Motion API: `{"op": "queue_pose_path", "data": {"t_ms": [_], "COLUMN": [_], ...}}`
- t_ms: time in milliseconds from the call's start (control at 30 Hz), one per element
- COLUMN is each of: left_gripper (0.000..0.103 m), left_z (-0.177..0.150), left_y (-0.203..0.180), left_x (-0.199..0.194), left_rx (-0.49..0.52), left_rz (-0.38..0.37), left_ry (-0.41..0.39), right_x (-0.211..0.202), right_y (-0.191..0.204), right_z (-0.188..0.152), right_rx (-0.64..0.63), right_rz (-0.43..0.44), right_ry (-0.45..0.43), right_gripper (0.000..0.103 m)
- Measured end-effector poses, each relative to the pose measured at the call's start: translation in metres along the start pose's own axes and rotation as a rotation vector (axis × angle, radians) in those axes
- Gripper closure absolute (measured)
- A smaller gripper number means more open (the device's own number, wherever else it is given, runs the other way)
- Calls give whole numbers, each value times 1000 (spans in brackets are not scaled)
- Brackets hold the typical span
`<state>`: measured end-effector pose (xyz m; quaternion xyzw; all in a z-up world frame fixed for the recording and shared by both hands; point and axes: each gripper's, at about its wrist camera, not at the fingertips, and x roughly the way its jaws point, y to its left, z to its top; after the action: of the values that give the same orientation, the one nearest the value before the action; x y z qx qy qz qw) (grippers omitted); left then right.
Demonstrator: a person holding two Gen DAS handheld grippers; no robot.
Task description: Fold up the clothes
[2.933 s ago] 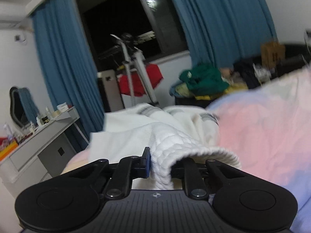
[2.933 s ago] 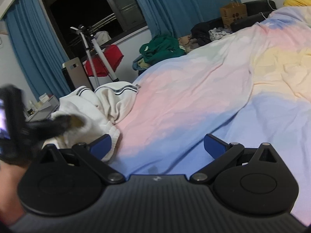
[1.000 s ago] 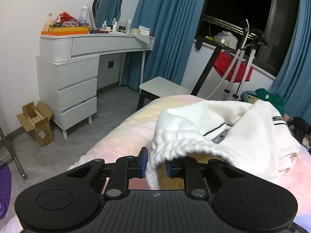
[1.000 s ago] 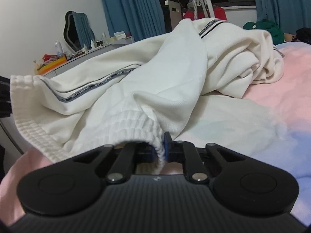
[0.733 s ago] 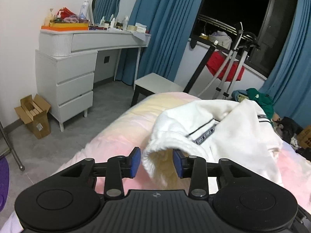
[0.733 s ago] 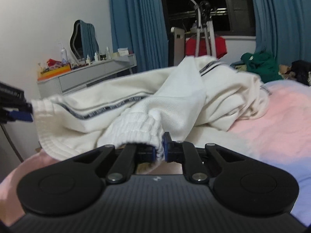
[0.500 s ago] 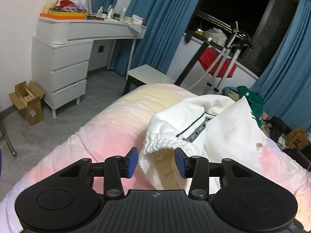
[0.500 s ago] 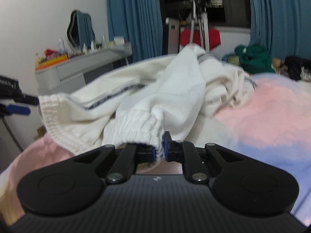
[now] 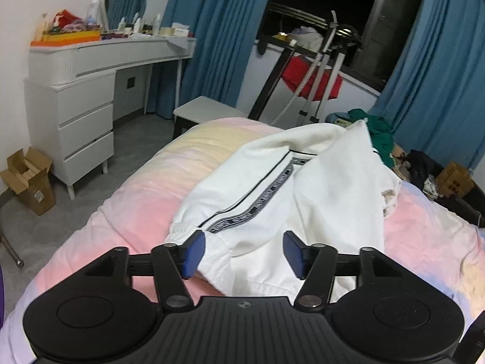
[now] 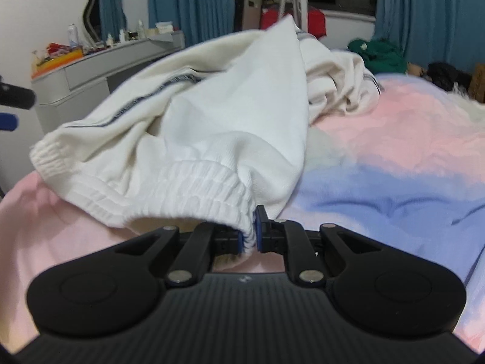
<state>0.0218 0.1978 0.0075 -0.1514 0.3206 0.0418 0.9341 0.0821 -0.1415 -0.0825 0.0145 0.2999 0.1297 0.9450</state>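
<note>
My left gripper [image 9: 244, 253] hangs wide open over white trousers [image 9: 282, 188] on the pastel bedspread [image 9: 133, 200]. At six o'clock, my right gripper [image 10: 249, 236] pinches their ribbed waistband [image 10: 194, 194].

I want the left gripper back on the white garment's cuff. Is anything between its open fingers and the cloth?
Nothing visible. The left gripper is open right over the white garment, whose cuffed edge lies between the fingers. The right gripper is shut on another ribbed cuff.
</note>
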Motion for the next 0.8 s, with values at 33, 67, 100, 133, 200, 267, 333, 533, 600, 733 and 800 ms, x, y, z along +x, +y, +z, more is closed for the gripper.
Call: {"op": "queue_pose_path", "data": {"t_ms": [33,67,100,133,200,267,333,533,600,733,800], "left_gripper": [40,40,38,38,37,35,35,37,38,45,54], "left_z": [1,3,3,4,5,5,2,-9,-14,-13,-11], "left_y": [4,7,12,16,26,36,50,77,74,66,69], "left_x": [4,7,12,15,22,29,35,63,72,85,90], "left_rx": [-16,-33,-60,-90,-152,-229,-317,-566,-609,-598,-612], "left_rz": [-3,-6,-16,-28,-53,-71,-72,-167,-192,-116,-93], "left_ry": [19,38,59,76,111,139,174,253,240,155,127], "right_x": [2,4,5,7,7,7,7,3,3,5,8], "right_y": [0,0,0,0,0,0,0,-1,-2,-2,-2], "right_z": [-2,-3,-5,-7,-7,-8,-8,-9,-10,-15,-20], "right_rx": [2,3,5,7,9,11,13,18,25,13,9], "right_rz": [-5,-10,-15,-20,-21,-23,-24,-22,-23,-53,-86], "right_ry": [5,10,14,19,20,20,21,-11,-22,-37,-38], "right_gripper": [92,92,92,92,92,92,92,90,89,80,71]}}
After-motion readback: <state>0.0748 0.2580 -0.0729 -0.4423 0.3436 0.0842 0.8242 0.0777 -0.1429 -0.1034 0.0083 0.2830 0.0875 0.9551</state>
